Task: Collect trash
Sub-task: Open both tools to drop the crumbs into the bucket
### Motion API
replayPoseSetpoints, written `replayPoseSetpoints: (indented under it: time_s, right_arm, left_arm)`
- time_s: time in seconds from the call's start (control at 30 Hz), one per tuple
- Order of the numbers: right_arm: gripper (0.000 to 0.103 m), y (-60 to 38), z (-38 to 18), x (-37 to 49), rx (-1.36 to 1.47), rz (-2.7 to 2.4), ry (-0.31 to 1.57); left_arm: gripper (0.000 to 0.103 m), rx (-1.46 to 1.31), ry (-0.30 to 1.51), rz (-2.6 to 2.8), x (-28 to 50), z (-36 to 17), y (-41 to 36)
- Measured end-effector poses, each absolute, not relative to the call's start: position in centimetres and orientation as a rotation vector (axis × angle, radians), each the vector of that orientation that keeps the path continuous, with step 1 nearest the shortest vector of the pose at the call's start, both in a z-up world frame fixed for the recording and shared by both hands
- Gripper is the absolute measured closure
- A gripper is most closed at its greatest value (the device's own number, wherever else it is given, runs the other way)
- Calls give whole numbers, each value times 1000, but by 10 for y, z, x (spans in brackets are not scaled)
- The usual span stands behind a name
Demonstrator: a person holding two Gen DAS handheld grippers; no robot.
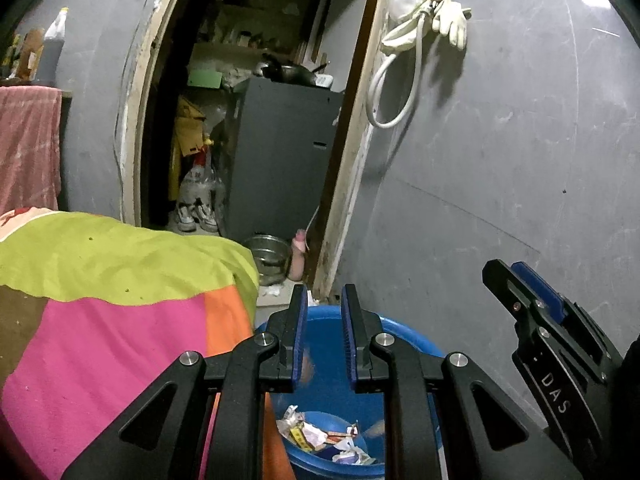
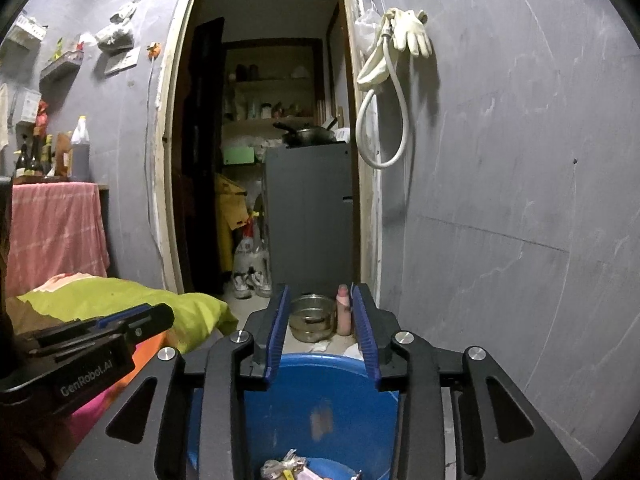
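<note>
A blue plastic bucket (image 1: 404, 334) stands on the floor below both grippers; it also shows in the right wrist view (image 2: 320, 392). Crumpled paper and wrapper trash (image 1: 320, 438) lies at its bottom, and shows in the right wrist view (image 2: 288, 466) too. My left gripper (image 1: 324, 304) hovers over the bucket's mouth, jaws open a little, nothing between them. My right gripper (image 2: 320, 300) is open and empty above the bucket's rim; it also appears at the right of the left wrist view (image 1: 516, 280).
A bed with a green, pink and orange cover (image 1: 112, 292) lies left of the bucket. An open doorway leads to a storeroom with a grey cabinet (image 2: 308, 216), a steel bowl (image 2: 312, 316) and shoes (image 2: 252, 284). A grey wall (image 2: 500, 200) stands right, with a hose and gloves (image 2: 400, 40).
</note>
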State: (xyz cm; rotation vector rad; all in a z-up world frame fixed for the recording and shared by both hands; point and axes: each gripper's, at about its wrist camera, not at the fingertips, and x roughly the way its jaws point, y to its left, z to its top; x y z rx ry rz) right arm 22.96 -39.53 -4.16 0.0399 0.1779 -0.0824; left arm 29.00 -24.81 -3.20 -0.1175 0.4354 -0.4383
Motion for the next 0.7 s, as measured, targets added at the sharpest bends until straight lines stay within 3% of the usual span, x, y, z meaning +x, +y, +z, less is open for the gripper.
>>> replayPoseSetpoints:
  time_s: [0.2, 0.4, 0.53, 0.7]
  right_arm:
    - [63, -398, -41, 227, 46, -91, 172]
    - [49, -402, -36, 217, 55, -120, 134]
    - [26, -406, -30, 208, 78, -149, 97]
    - [16, -411, -23, 198, 105, -171, 63]
  left_arm:
    - [73, -135, 438, -443, 291, -29, -246]
    - [54, -160, 425, -416, 289, -21, -235]
    - [30, -184, 406, -376, 284, -15, -224]
    - [7, -214, 382, -321, 277, -3, -208]
